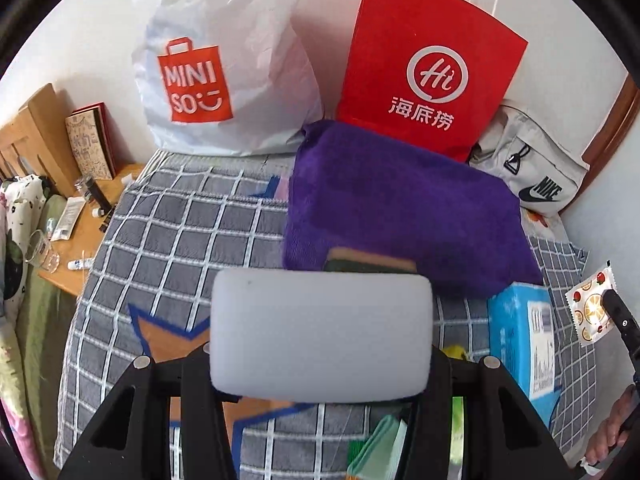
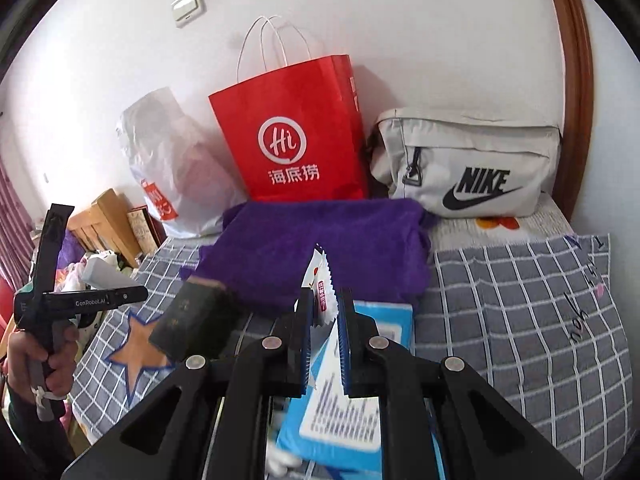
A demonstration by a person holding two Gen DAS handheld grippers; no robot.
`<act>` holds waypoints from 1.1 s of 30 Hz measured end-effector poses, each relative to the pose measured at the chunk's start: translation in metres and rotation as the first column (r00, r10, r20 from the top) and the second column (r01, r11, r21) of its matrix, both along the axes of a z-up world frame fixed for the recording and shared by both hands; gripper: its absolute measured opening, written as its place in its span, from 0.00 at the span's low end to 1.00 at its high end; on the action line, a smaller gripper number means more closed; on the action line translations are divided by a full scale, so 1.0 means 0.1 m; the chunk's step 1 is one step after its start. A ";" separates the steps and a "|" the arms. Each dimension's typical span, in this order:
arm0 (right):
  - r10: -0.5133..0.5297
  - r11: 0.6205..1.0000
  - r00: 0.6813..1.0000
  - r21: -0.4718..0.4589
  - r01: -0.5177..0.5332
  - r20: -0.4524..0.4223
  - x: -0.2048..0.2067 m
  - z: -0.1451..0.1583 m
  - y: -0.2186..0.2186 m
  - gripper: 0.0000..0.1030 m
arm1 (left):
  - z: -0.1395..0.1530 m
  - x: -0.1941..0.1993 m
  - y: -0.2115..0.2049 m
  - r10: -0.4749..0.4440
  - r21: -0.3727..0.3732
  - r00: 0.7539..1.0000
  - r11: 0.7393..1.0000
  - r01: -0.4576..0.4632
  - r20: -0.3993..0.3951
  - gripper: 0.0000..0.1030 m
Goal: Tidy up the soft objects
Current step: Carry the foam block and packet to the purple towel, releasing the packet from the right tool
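Red paper bag [image 2: 296, 136] upright, contents hidden; left claw [image 1: 320, 336] grips white sponge [image 1: 320, 332], right claw [image 2: 324, 320] pinches sachet [image 2: 320, 280].

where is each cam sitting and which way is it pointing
Left wrist: rides the left gripper, tilted down over the checked bedding toward the wall; its black fingers hold a white sponge block.
Right wrist: rides the right gripper, facing the same wall; its blue pads pinch a small sachet, and the person's left hand shows at the left edge.
Shared: purple towel, red paper bag, grey Nike bag, blue pack.
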State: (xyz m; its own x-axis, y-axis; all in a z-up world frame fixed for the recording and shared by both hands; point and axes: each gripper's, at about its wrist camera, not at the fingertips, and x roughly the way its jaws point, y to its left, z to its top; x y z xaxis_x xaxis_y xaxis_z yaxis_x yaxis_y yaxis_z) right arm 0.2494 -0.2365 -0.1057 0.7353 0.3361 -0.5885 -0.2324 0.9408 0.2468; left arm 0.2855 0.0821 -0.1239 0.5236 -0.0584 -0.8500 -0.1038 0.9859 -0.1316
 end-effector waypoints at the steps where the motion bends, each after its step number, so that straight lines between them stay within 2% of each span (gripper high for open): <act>1: -0.001 1.000 1.000 0.002 0.001 -0.001 0.09 0.00 0.01 0.11 | -0.01 0.08 -0.01 -0.003 -0.002 1.000 1.000 0.003 0.000 0.46; 8: 0.003 1.000 1.000 -0.016 -0.003 -0.014 0.58 -0.06 0.03 0.11 | -0.13 0.57 -0.07 -0.025 -0.023 0.999 0.999 0.024 -0.022 0.46; 15: 0.026 0.999 0.997 -0.042 -0.029 -0.069 1.07 -0.28 0.04 0.11 | -0.23 1.06 -0.22 -0.059 -0.015 0.998 0.998 0.058 -0.038 0.46; 18: 0.039 0.998 0.994 -0.048 -0.043 -0.099 1.24 -0.38 0.05 0.11 | -0.31 1.27 -0.29 -0.081 -0.035 0.995 0.996 0.079 -0.060 0.46; 33: 0.037 0.997 0.977 -0.065 -0.052 -0.212 1.78 -0.85 -0.08 0.13 | -0.64 2.02 -0.50 -0.109 -0.033 0.984 0.994 0.106 -0.141 0.47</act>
State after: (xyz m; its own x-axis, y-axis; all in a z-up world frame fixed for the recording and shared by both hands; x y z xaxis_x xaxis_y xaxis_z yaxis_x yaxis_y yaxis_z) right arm 0.4272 -0.2440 -0.1904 0.5777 0.3184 -0.7516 -0.2242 0.9473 0.2289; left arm 0.4872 0.0322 -0.1878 0.3870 -0.1297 -0.9129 -0.0170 0.9889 -0.1477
